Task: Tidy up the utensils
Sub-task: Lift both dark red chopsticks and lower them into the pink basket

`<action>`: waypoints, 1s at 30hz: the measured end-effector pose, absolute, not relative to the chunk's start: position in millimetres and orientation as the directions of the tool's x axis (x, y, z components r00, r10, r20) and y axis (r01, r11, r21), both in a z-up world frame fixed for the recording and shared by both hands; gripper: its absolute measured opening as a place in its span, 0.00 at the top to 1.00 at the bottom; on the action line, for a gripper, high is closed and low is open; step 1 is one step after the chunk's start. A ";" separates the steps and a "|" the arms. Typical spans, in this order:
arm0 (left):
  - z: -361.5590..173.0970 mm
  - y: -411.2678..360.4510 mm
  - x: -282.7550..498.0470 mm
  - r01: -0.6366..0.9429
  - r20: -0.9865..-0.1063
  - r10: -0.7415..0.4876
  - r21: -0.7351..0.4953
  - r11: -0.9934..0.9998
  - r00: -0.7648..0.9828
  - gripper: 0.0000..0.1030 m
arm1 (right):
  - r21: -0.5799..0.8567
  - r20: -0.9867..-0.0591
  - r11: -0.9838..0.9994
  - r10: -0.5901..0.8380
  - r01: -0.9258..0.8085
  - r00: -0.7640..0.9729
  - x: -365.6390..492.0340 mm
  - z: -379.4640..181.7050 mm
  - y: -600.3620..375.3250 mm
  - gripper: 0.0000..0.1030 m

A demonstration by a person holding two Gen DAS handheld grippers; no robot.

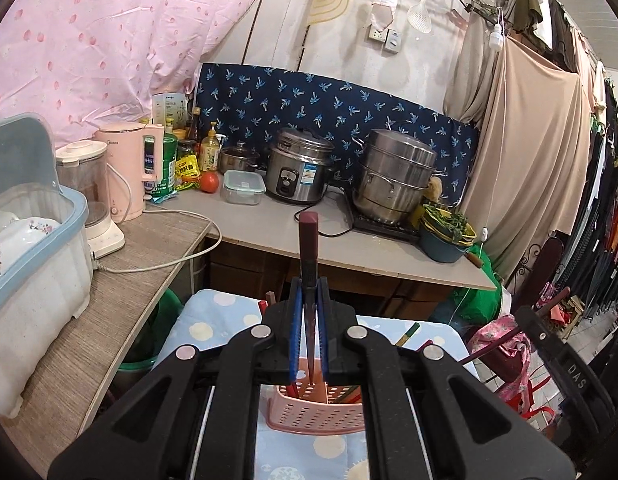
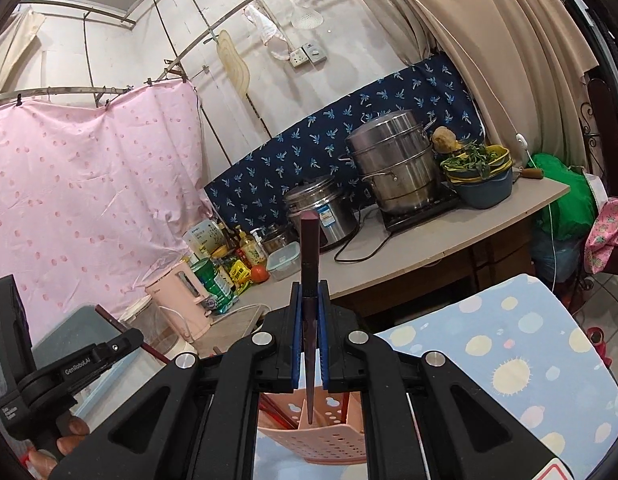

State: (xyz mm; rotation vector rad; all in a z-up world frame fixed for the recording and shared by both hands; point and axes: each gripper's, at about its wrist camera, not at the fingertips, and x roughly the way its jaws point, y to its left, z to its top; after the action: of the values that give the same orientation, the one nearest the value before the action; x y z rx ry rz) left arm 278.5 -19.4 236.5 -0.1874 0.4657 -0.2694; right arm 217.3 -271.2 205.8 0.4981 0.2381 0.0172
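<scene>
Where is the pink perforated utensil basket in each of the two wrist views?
Left wrist view: pink basket sits bottom centre, under the left gripper.
Right wrist view: the basket is bottom centre, beneath the right gripper.
Shared landmark: the steel steamer pot on the counter.

"Midea" on pink kettle [image 1: 127, 168]; "GenRobot.AI" on left gripper [image 2: 85, 364].
</scene>
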 end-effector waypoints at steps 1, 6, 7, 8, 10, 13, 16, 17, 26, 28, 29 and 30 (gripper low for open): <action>235.0 -19.3 279.8 0.212 -0.419 -0.297 -0.239 0.948 0.858 0.93 | 0.478 -0.223 0.877 0.075 0.042 0.972 219.4 205.1 -271.1 0.93; 225.3 -21.3 286.3 0.211 -0.440 -0.299 -0.239 0.948 0.847 0.93 | 0.446 -0.273 0.893 0.074 0.058 0.959 233.0 189.0 -262.6 0.93; 223.4 -21.9 287.3 0.212 -0.443 -0.300 -0.238 0.948 0.845 0.93 | 0.442 -0.286 0.895 0.075 0.062 0.955 236.1 184.6 -261.5 0.93; 221.1 -23.0 288.2 0.213 -0.447 -0.301 -0.236 0.948 0.842 0.93 | 0.439 -0.298 0.896 0.075 0.067 0.952 238.4 180.0 -260.4 0.93; 217.3 -24.7 290.5 0.212 -0.456 -0.300 -0.234 0.949 0.838 0.93 | 0.436 -0.320 0.897 0.077 0.075 0.944 242.7 171.2 -258.4 0.93; 211.2 -25.6 294.5 0.209 -0.469 -0.299 -0.234 0.950 0.831 0.93 | 0.427 -0.344 0.900 0.075 0.085 0.936 247.6 162.4 -256.0 0.93; 206.5 -26.1 296.9 0.207 -0.478 -0.299 -0.237 0.949 0.826 0.93 | 0.421 -0.359 0.902 0.074 0.091 0.930 251.4 156.5 -254.8 0.93; 205.4 -26.3 297.1 0.207 -0.480 -0.300 -0.237 0.949 0.825 0.93 | 0.420 -0.363 0.903 0.073 0.093 0.929 252.6 154.9 -254.4 0.93; 197.7 -27.3 299.5 0.199 -0.497 -0.301 -0.249 0.948 0.814 0.93 | 0.411 -0.390 0.906 0.075 0.101 0.918 256.6 145.6 -252.7 0.86; 196.0 -26.6 299.9 0.198 -0.502 -0.305 -0.255 0.946 0.810 0.89 | 0.407 -0.389 0.908 0.078 0.095 0.918 256.0 145.7 -252.2 0.81; 195.8 -26.9 299.8 0.199 -0.503 -0.306 -0.256 0.946 0.809 0.85 | 0.404 -0.387 0.910 0.076 0.095 0.919 255.3 146.0 -252.0 0.80; 195.3 -27.0 299.3 0.197 -0.504 -0.304 -0.255 0.947 0.809 0.81 | 0.400 -0.386 0.912 0.075 0.094 0.920 254.8 146.3 -251.5 0.79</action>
State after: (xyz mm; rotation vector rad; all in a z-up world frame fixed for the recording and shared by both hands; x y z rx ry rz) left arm 299.3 -27.0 195.3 -0.1951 0.5694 -0.2696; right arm 254.8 -251.5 146.3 0.4259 0.4069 -0.0102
